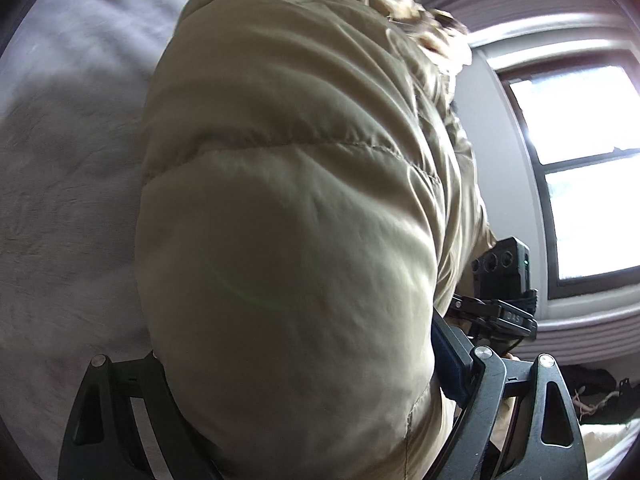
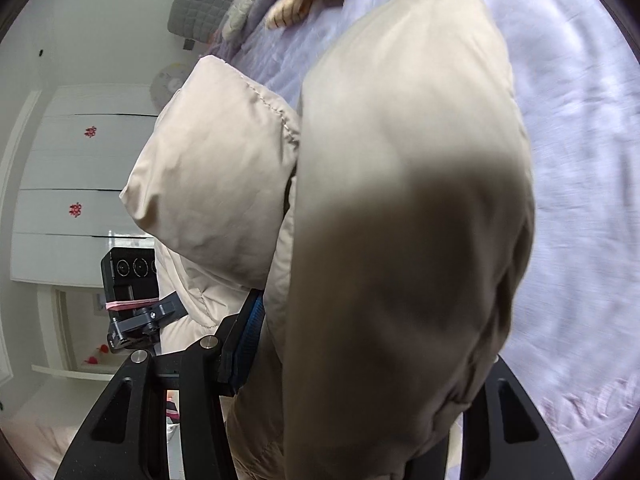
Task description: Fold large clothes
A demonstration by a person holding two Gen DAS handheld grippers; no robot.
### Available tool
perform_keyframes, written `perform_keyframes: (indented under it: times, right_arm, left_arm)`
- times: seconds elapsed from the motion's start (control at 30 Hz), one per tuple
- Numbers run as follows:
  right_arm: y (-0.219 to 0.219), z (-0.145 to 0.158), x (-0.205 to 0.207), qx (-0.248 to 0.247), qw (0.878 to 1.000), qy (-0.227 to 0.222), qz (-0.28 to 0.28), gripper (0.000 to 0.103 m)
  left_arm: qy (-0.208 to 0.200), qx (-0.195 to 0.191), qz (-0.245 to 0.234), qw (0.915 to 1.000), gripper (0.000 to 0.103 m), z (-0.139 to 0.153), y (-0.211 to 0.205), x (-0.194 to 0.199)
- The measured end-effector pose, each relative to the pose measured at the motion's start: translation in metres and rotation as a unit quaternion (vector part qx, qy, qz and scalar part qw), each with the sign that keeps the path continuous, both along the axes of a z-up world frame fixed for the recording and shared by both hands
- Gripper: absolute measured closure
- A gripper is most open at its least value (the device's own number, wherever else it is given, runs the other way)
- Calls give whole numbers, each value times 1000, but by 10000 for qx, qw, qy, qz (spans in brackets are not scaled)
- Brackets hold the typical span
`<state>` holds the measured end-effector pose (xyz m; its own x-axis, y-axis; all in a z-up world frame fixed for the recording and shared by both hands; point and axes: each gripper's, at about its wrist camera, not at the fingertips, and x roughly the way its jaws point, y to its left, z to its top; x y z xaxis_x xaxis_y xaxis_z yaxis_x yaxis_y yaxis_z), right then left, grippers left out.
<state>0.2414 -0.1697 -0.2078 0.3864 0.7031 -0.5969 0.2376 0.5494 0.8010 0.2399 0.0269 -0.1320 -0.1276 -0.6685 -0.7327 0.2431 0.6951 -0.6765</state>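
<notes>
Both grippers clamp bulky folds of the beige puffer jacket (image 1: pixel 288 216), the left gripper (image 1: pixel 312 408) and the right gripper (image 2: pixel 360 400) holding it over the pale bedsheet (image 1: pixel 72 160). It looks light, soft and slippery; quilted seams or hems probably offer firmer holds.

We cannot see the fingertips of either gripper: the puffy beige jacket (image 1: pixel 288 208) covers them, and the bedsheet (image 2: pixel 580 184) blurs.

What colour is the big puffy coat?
Light beige puffy coat, shown best in the right wrist view.
</notes>
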Motion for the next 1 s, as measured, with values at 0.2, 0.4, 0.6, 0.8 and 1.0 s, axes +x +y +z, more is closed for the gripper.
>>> perform_keyframes:
  times: [0.2,0.4,0.6,0.8,1.0]
  right_arm:
    - [-7,-9,-5,-201,9987,373,-281,39]
    - [-7,23,-13,-1006,9934,479,-273,34]
    - [-17,70,-26,-1323,9886,157,-696,36]
    - [-40,65,-35,-1687,9832,244,-650,89]
    - [-25,25,-17,-2094,9714,906,-655,87]
  left_arm:
    - [373,148,306,9987,4,-48,-11,-25]
    - [148,431,352,9983,3,-41,-18,-33]
    - [-364,1019,596,9923,4,-8,-16,-39]
    - [-1321,1302,810,9793,4,40,-7,-27]
    - [-1978,1475,503,9678,4,62,17,20]
